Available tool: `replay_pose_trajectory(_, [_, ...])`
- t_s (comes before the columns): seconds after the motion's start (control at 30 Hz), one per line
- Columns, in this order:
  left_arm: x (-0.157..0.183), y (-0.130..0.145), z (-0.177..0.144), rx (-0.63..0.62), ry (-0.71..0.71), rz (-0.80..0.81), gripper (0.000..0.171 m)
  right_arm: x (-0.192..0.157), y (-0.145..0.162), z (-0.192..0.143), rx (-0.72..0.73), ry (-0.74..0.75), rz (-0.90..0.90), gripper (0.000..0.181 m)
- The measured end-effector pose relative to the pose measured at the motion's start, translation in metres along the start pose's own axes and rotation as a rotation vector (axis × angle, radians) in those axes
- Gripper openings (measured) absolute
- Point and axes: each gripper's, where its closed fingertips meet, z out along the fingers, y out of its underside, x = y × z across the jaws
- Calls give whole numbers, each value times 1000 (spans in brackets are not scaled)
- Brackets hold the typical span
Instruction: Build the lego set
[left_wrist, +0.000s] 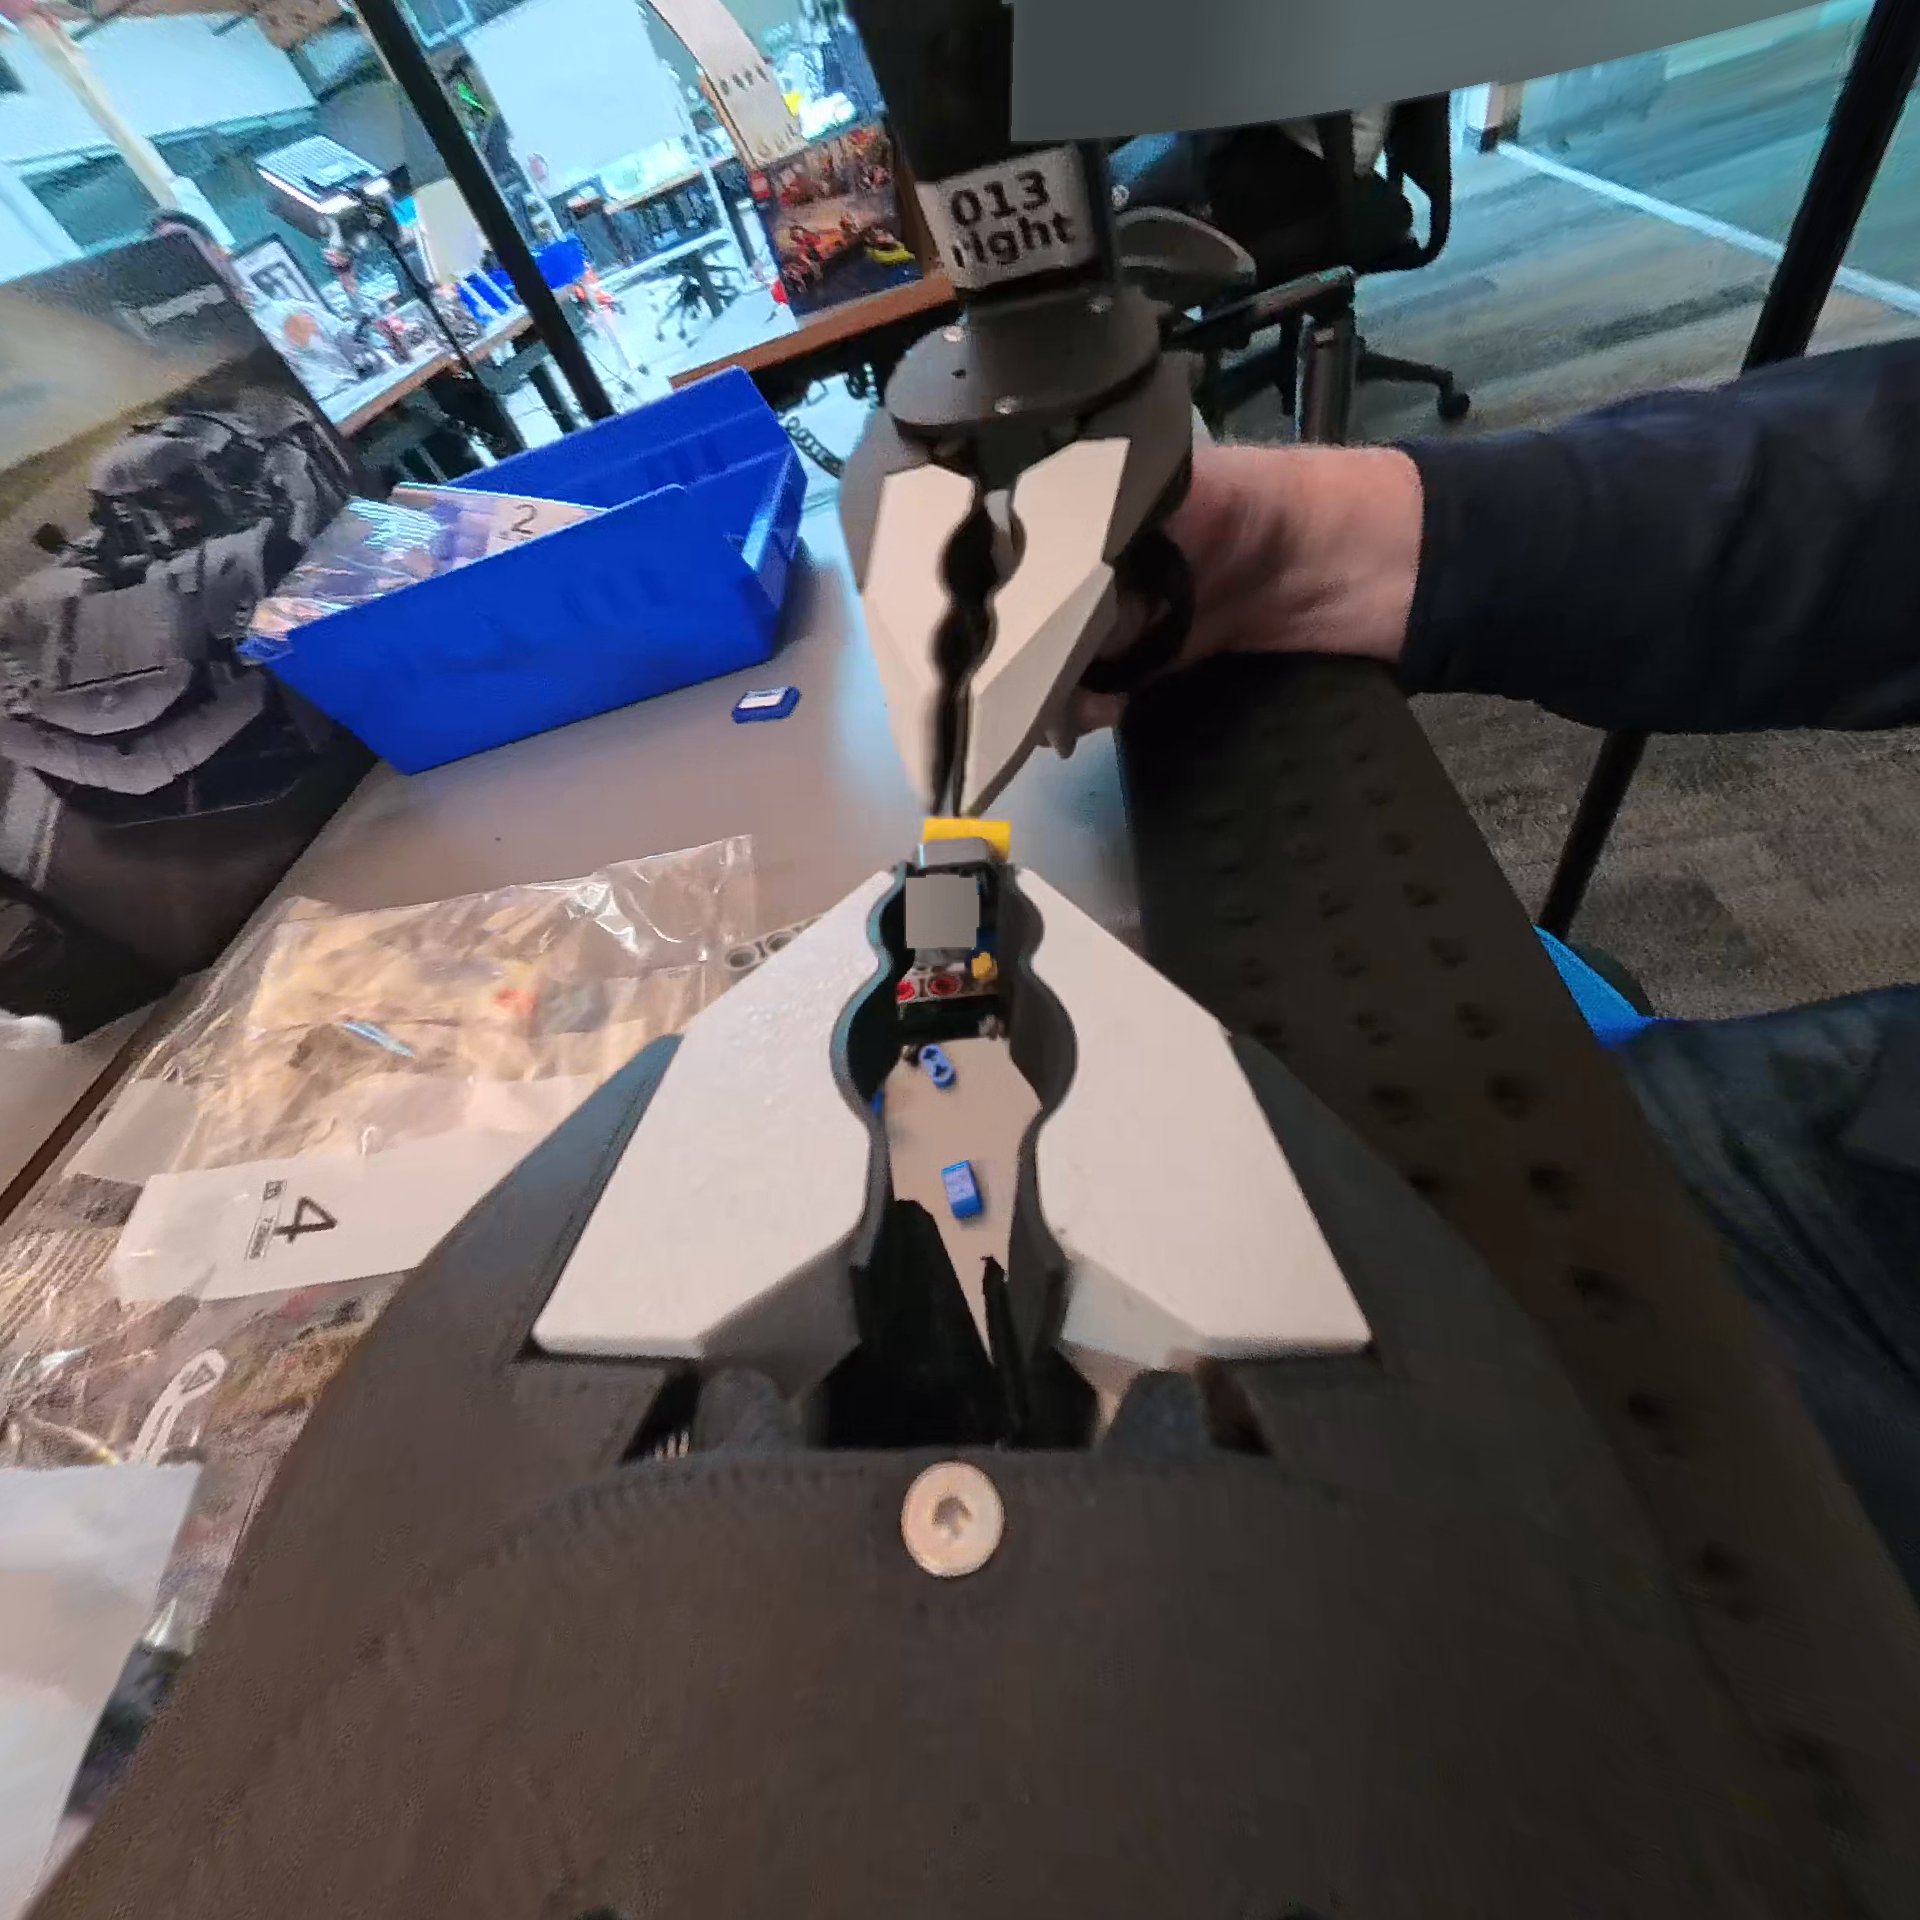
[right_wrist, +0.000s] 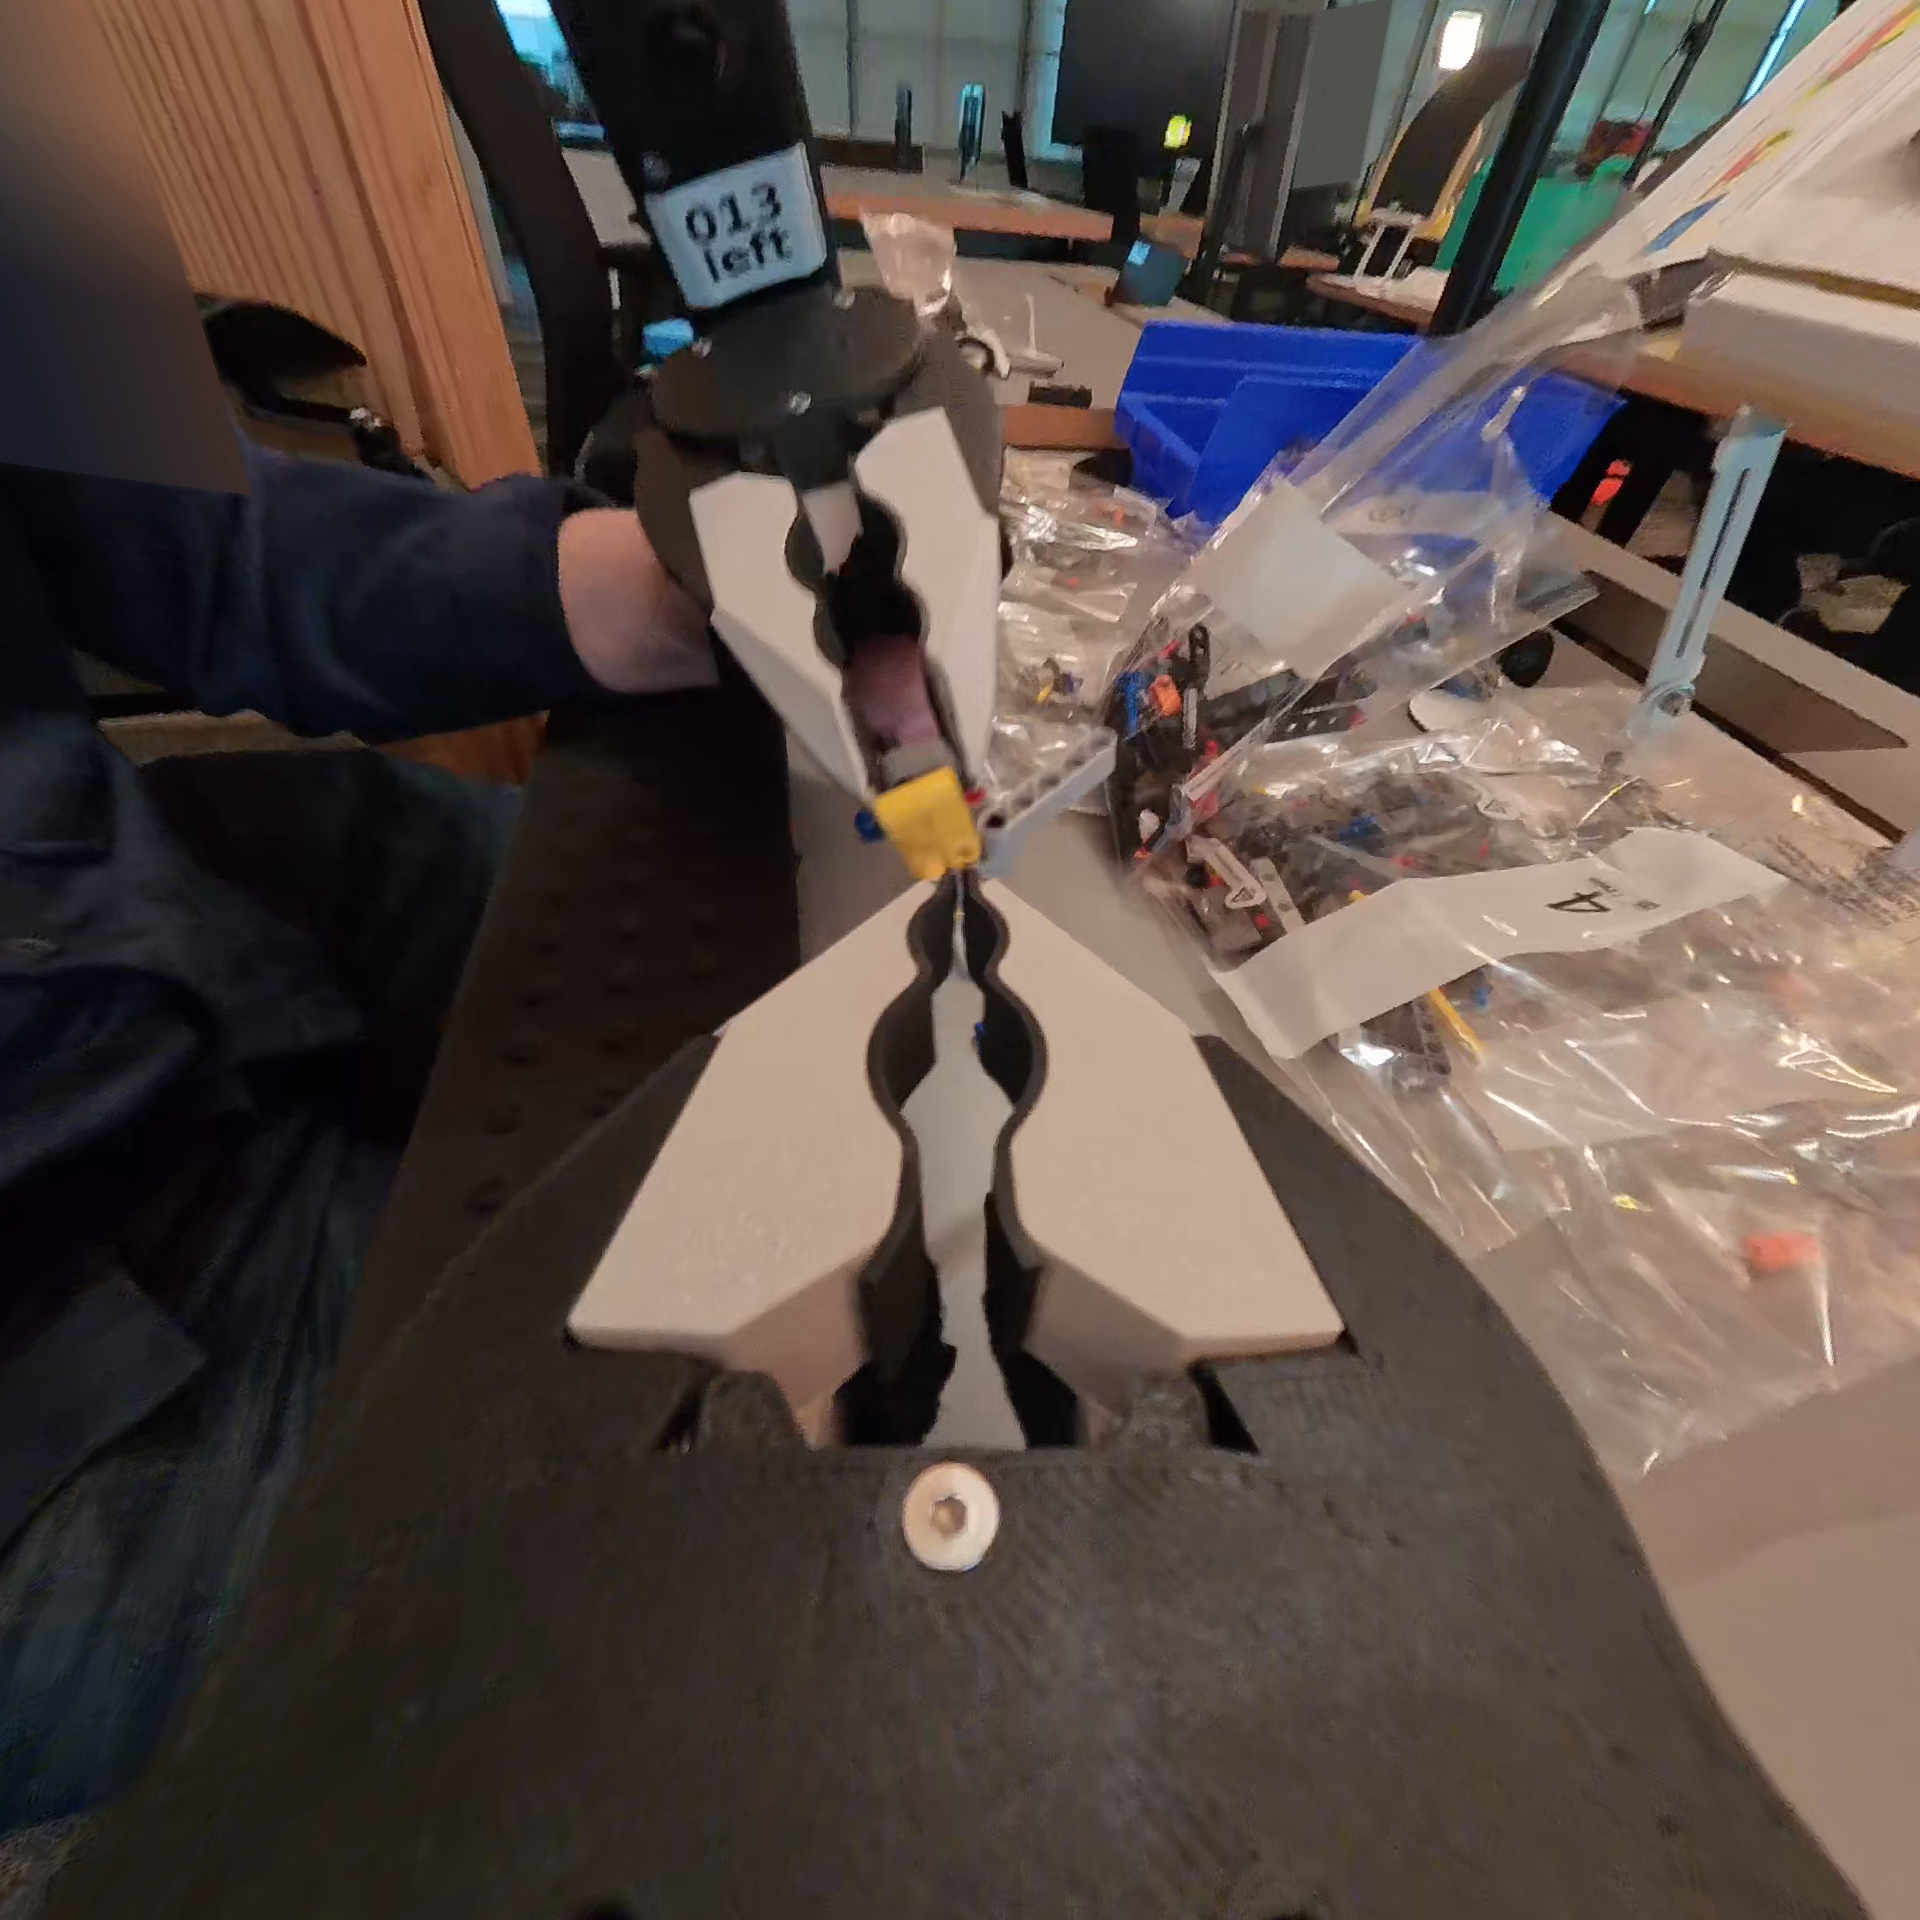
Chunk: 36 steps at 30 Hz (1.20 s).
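My left gripper (left_wrist: 943, 883) is shut on a small lego assembly (left_wrist: 943, 940) with a yellow brick (left_wrist: 966, 829) at its far end and red and blue bits below. In the right wrist view the left gripper (right_wrist: 920, 800) holds the assembly's yellow brick (right_wrist: 925, 831) and a grey beam (right_wrist: 1049, 795) above the table. My right gripper (right_wrist: 961, 896) has its jaws closed, with the tips against the yellow brick's edge. It comes down from above in the left wrist view (left_wrist: 954, 802). I cannot tell if something thin is pinched in it.
Loose blue pieces (left_wrist: 963, 1188) lie on the grey table (left_wrist: 644, 790) under my left gripper, and a blue tile (left_wrist: 764, 704) lies farther off. A blue bin (left_wrist: 540, 613) stands behind. Clear bags of parts (right_wrist: 1299, 790) lie alongside. A black perforated mat (left_wrist: 1351, 935) runs along the table edge. Both grippers' tips are close together, under 4 cm apart.
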Motion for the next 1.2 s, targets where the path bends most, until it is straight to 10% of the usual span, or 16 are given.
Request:
replay_pose_trajectory(0.27, [24, 10, 19, -132, -13, 272, 15, 5, -4, 1, 72, -127, 289, 27])
replay_pose_trajectory(0.53, [33, 16, 28, -215, -57, 448, 14, -4, 13, 12, -45, -188, 300, 9])
replay_pose_trajectory(1.13, [4, 9, 9, -103, -86, 180, 0, 4, -17, -21, 138, -86, 180, 4])
replay_pose_trajectory(1.2, [0, 9, 10, -93, -80, 119, 18, 5, -16, -19, 125, -63, 155, 4])
